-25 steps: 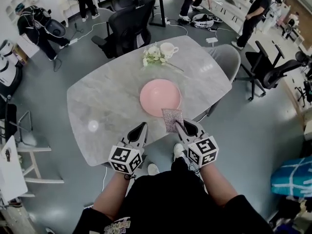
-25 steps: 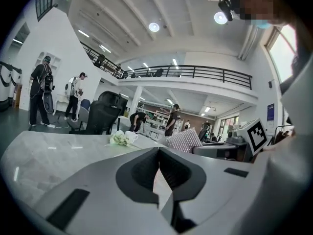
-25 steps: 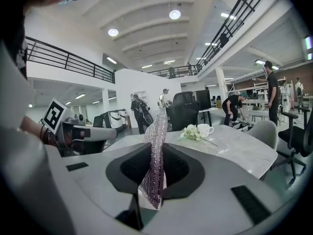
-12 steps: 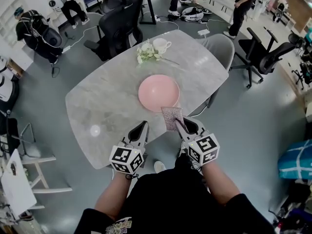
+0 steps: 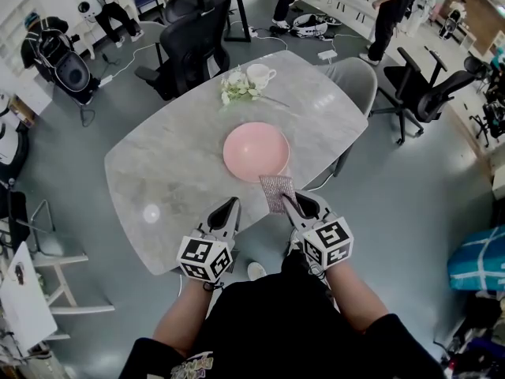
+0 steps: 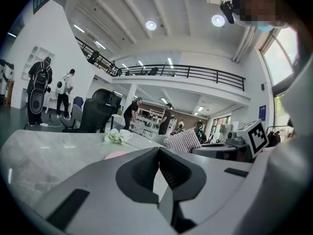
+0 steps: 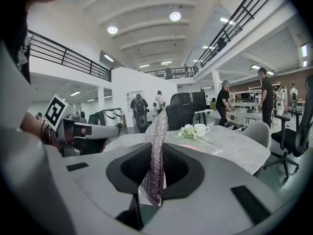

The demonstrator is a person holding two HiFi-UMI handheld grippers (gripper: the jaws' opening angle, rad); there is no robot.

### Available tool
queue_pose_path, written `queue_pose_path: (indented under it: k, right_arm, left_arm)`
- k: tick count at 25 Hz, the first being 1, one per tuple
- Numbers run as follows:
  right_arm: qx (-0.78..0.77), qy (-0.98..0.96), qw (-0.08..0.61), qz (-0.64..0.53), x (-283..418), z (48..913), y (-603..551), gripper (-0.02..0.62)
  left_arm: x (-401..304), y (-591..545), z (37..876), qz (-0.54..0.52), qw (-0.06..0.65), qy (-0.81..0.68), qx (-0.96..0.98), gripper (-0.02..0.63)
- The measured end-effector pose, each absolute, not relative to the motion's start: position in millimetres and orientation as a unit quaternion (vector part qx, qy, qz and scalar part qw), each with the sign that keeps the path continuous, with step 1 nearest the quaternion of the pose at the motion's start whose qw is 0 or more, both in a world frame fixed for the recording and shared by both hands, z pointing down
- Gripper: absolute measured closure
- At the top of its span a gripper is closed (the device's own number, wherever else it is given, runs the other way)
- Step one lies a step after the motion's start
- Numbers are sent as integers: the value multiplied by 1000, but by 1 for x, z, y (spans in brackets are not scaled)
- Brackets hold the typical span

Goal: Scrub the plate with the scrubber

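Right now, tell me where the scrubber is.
The scrubber is gripped in the right tongs, just right of centre in the head view, over the table's near edge, next to the pink plate's near rim.

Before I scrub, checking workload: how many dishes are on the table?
2: a pink plate roughly centred on the table, a white cup at its far edge beside the flowers. None looks hidden.

Pink plate [image 5: 256, 151]; silvery glittery scrubber [image 5: 277, 192]; grey marbled table [image 5: 173, 172].
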State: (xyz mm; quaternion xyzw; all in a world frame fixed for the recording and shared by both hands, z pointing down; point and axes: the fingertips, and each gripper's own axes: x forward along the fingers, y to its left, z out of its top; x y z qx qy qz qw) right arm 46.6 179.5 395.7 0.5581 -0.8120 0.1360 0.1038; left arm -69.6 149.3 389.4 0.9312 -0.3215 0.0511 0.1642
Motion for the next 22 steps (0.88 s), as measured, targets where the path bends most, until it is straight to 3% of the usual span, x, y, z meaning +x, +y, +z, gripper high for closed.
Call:
queue_pose_path:
  k: [22]
  right_arm:
    - [558, -811, 106, 144, 50, 398, 177, 525]
  left_arm:
    - [-68, 149, 392, 56, 170, -319, 931, 588]
